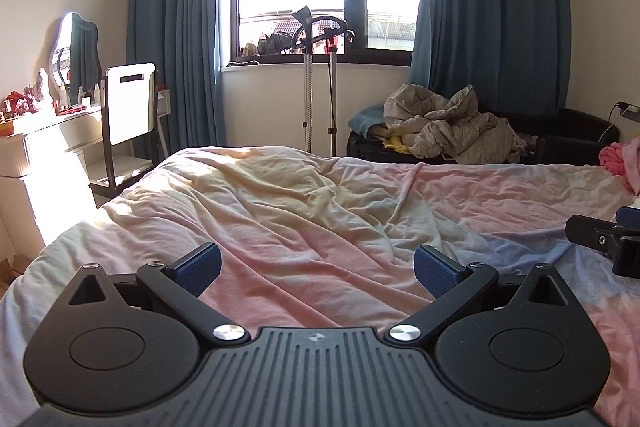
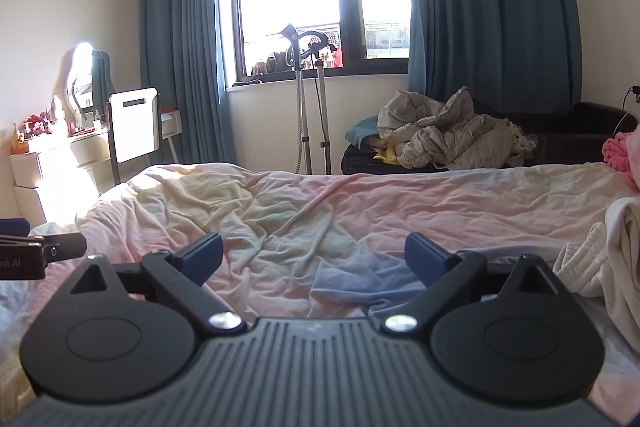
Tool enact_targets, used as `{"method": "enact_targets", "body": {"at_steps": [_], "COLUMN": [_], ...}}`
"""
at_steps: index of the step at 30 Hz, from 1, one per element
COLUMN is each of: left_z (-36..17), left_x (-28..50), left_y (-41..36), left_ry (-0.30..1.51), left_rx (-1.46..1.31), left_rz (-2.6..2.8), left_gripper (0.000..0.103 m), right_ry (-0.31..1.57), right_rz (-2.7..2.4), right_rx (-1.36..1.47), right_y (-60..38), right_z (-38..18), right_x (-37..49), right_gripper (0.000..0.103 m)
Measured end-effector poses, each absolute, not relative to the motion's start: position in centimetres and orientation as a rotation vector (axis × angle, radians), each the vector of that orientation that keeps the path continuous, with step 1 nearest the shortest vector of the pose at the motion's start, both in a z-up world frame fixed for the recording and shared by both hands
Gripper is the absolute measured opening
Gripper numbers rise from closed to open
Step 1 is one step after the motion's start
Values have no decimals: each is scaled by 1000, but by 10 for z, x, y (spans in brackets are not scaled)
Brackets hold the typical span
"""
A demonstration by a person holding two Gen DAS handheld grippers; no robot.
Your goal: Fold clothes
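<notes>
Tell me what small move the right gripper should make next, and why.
Probably swing the right gripper right toward the white garment and grasp its near edge. Both it and the left gripper are open and empty over the bed.

Cream-white garment (image 2: 612,259) lies bunched on the bed (image 2: 440,203) at the right edge of the right wrist view, unfolded. Ribbed knit section at its lower left, smoother folds stacked above and to the right, partly cut off by the frame edge. Pink clothing (image 2: 624,151) is heaped further back at the bed's right side, crumpled; in the left wrist view it shows at the right edge (image 1: 622,159).
</notes>
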State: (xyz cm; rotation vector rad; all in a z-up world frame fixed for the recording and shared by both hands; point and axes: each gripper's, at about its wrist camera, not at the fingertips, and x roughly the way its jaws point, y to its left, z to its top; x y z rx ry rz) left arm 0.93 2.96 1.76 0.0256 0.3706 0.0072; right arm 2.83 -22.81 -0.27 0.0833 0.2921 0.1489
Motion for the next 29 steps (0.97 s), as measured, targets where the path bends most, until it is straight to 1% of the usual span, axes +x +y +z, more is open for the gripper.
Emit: {"method": "enact_targets", "body": {"at_steps": [16, 29], "left_z": [15, 16], "left_x": [12, 7], "left_y": [25, 21], "left_ry": [368, 334], "left_rx": [17, 44], "left_rz": [17, 36], "left_gripper": [103, 103], "right_ry": [285, 337], "right_rz": [131, 126], "right_rx": [18, 64], "right_y": [-226, -230], "right_z": [-10, -13], "right_x": [26, 32], "right_gripper": [103, 103]}}
